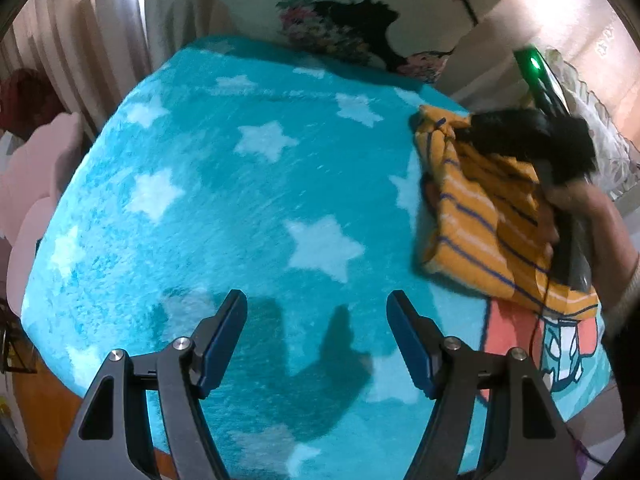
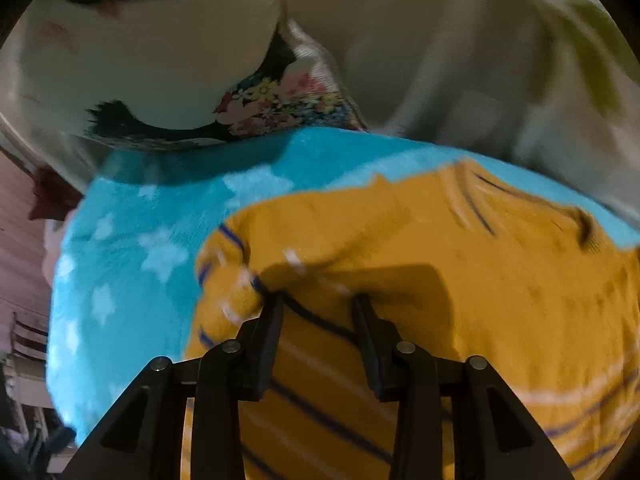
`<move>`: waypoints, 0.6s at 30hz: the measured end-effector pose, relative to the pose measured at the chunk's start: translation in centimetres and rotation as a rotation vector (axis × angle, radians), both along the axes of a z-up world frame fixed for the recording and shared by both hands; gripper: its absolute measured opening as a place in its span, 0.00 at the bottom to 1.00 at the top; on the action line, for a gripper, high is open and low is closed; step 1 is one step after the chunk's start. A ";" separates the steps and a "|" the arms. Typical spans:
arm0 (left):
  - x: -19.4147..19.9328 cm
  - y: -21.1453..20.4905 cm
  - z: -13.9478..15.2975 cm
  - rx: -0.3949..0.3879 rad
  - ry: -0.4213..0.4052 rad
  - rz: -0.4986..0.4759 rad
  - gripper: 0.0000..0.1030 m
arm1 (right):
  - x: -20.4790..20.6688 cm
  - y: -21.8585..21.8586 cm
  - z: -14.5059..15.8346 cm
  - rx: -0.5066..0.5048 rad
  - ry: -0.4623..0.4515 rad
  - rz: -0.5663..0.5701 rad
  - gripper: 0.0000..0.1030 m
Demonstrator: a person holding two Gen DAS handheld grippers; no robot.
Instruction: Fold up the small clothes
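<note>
— Where is the little garment lying?

— The yellow striped top (image 1: pixel 480 216) is sitting bunched up near the right edge of the turquoise star blanket (image 1: pixel 224 184), partly covering a pink and white printed cloth (image 1: pixel 532 340) nearer to us.

— And the right gripper (image 2: pixel 318 300)?

— It is pressing down into the top. Its fingers (image 2: pixel 269 328) are standing narrowly apart, with a ridge of the yellow fabric running between the tips. I cannot tell whether they are actually pinching it. From the other side, that tool is looking like a dark blur with a green light on its body.

— What is the left gripper (image 1: pixel 316 312) doing?

— It is hovering over bare blanket, well apart from the top, with its blue-padded fingers (image 1: pixel 222 340) spread wide and holding nothing. Its shadow is falling on the fleece just ahead.

— Anything behind?

— A cream pillow with a black and floral pattern (image 1: pixel 340 28) is leaning at the far end of the blanket.
</note>
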State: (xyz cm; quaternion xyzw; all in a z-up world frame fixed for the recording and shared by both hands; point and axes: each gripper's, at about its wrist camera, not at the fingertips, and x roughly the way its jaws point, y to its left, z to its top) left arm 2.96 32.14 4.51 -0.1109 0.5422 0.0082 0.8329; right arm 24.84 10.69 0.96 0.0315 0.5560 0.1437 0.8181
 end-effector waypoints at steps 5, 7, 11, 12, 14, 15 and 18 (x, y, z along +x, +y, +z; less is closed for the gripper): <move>0.7 1.2 -0.9 -0.053 0.018 0.014 0.69 | 2.1 2.1 -0.2 -0.059 -0.002 0.029 0.44; 1.3 1.3 -1.0 -0.070 0.021 0.016 0.69 | 2.6 1.5 0.1 -0.014 0.034 0.024 0.49; 2.2 1.1 -1.2 -0.082 0.022 0.004 0.69 | 1.4 0.1 2.4 0.019 0.034 -0.027 0.56; 2.4 1.0 -1.3 -0.084 0.026 0.000 0.69 | 0.5 0.4 3.0 0.031 0.028 -0.009 0.61; 2.9 0.7 -1.5 -0.085 0.035 -0.009 0.69 | -0.9 1.3 3.2 0.037 0.033 0.025 0.65; 3.1 0.5 -1.6 -0.084 0.038 -0.015 0.69 | -1.9 2.0 3.2 0.032 0.040 0.045 0.66; 3.4 0.0 -1.7 -0.078 0.044 -0.028 0.69 | -3.3 3.4 2.2 -0.013 0.058 0.075 0.66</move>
